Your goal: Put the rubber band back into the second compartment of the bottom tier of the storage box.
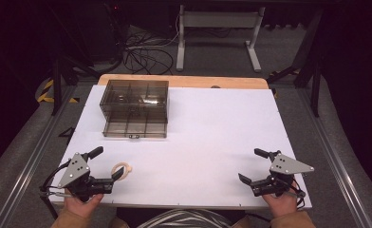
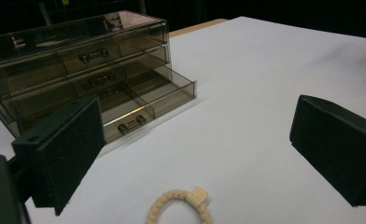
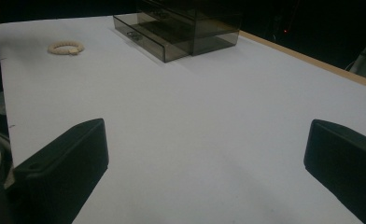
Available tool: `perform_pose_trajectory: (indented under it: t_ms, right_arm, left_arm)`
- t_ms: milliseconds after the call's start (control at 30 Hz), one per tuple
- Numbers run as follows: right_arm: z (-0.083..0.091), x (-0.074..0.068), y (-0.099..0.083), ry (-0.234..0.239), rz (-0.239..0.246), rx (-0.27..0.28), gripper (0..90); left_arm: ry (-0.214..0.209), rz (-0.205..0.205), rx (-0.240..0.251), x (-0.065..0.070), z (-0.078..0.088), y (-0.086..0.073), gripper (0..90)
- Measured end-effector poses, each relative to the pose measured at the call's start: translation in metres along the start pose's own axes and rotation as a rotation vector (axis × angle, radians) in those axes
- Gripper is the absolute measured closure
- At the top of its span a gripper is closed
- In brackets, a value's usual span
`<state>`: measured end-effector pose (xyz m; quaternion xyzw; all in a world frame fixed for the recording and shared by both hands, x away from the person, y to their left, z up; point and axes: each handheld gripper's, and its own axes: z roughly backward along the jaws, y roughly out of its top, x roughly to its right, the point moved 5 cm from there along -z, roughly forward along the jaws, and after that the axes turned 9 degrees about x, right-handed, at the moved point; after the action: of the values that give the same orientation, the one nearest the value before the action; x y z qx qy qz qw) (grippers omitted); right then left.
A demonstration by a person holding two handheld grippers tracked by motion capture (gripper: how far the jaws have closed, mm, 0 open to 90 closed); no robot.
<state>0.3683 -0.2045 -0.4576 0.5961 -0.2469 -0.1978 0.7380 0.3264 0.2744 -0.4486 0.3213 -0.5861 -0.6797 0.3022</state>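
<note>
Beige and beaded, the bracelet point(image 1: 122, 169) lies flat on the white table point(image 1: 208, 137) near your side of it, just in front of your left gripper point(image 1: 119, 175). In the left gripper view you see the bracelet point(image 2: 179, 207) low between the two black jaws, with its small square bead turned toward the right. The jaws stand wide apart and do not touch it, so your left gripper is released and holds nothing. In the high view one jaw tip is very close to the ring, but if they touch I cannot tell.

Your right gripper point(image 1: 248, 181) rests at the right side of the near table edge, well apart from the bracelet. Its jaws also stand wide in the right gripper view, with only bare white surface between them, so it is released too. From there the bracelet point(image 3: 66, 47) shows far off, at the upper left.

Behind the bracelet, toward the far left part of the table, stands the smoky transparent drawer box point(image 1: 135, 108). Its lowest drawer point(image 2: 139, 109) is pulled out toward you, and the upper drawers are pushed in. The box is well apart from both grippers.
</note>
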Motion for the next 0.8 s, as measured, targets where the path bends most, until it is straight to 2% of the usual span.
perform_pose_trajectory:
  t_ms: [233, 800]
  right_arm:
    - [-0.0014, -0.0005, -0.0012, 0.012, -0.007, -0.003, 0.8]
    - [-0.0022, -0.0008, -0.0024, 0.019, -0.014, -0.007, 1.8]
  left_arm:
    - [-0.001, -0.011, -0.008, 0.0008, 0.0002, 0.0007, 4.2]
    - [-0.008, 0.02, -0.018, -0.0007, -0.0006, 0.0027, 6.0]
